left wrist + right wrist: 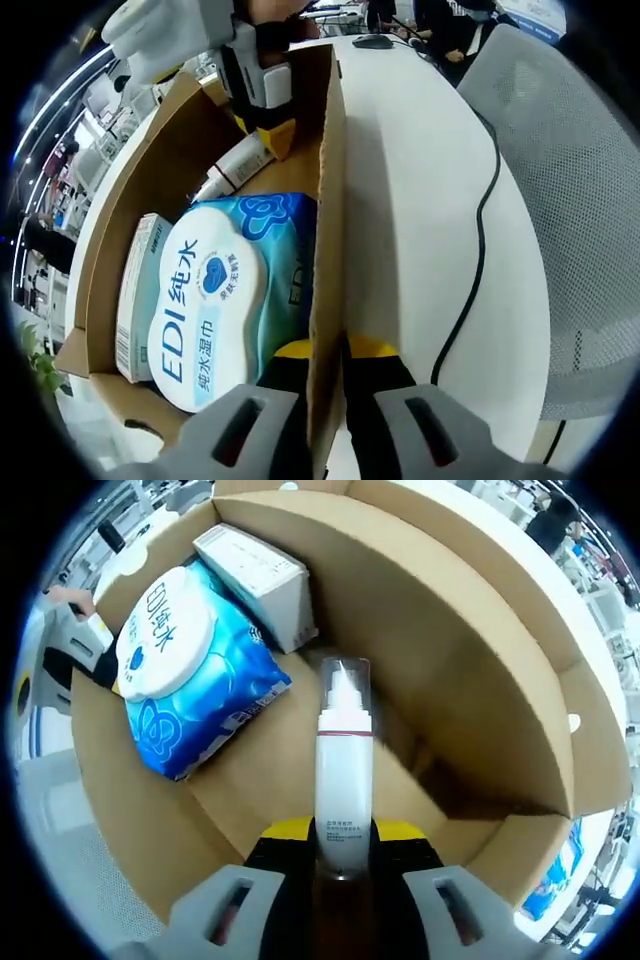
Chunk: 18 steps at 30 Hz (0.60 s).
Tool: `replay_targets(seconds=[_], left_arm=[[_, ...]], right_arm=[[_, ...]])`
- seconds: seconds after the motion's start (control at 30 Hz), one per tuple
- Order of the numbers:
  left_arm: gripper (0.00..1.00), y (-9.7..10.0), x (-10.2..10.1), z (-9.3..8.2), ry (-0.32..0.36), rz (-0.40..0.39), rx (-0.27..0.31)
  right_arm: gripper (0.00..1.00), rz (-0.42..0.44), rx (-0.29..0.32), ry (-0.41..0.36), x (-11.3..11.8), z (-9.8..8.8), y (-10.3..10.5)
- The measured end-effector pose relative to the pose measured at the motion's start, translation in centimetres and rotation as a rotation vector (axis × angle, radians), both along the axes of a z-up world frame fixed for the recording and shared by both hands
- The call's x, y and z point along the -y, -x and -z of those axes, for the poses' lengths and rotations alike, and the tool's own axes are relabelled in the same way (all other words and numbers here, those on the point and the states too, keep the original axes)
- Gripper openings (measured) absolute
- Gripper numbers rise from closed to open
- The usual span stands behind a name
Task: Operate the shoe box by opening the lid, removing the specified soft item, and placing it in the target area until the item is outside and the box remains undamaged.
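Left gripper [325,365]: jaws clamped on the box [325,180] side wall, one inside, one outside. Right gripper [343,845]: jaws clenched on a white bottle [343,770], upright above the box floor. Wipes pack [190,685]: blue, lying flat in the box against one side wall. Carton [255,575]: white, beside the wipes at the end wall. Table [420,200]: white; black cable [480,230] beside the box.

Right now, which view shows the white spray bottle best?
Right gripper view: the spray bottle stands full length between the right gripper jaws, cap to base. Left gripper view catches only part of it, deep in the box.
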<state>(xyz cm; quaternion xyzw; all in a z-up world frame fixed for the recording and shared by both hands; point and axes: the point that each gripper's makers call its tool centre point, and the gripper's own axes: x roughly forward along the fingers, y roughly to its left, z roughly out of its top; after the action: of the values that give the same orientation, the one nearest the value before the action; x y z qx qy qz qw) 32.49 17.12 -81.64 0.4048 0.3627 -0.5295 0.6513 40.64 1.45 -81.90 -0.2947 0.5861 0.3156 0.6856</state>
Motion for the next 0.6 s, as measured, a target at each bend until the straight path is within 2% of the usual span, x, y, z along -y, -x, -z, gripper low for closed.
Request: replay_targets(seconds=[0.2,0.27,0.33,0.47,0.6], left_arm=[[0.03,0.0,0.0,0.0,-0.001,-0.001,0.000],[0.03,0.0,0.0,0.1,-0.001,-0.001,0.000],[0.03,-0.1,0.0,0.1,0.001,0.001,0.001],[0.03,0.0,0.0,0.0,0.002,0.005,0.004],[0.03,-0.1,-0.1,0.1,0.002,0.005,0.005]], right_arm=[[0.17,0.055,0.005,-0.042,-0.1,-1.0,0.7],[0.17,0.040,0.010,-0.054,-0.1,-1.4,1.1],[0.17,0.036,0.040,-0.063,-0.2,-1.9,1.0],[0.17,0.085,0.078,-0.128,-0.6,-3.4,0.9],[0.17,0.122,0.084,-0.151,-0.3,-4.0,1.1]])
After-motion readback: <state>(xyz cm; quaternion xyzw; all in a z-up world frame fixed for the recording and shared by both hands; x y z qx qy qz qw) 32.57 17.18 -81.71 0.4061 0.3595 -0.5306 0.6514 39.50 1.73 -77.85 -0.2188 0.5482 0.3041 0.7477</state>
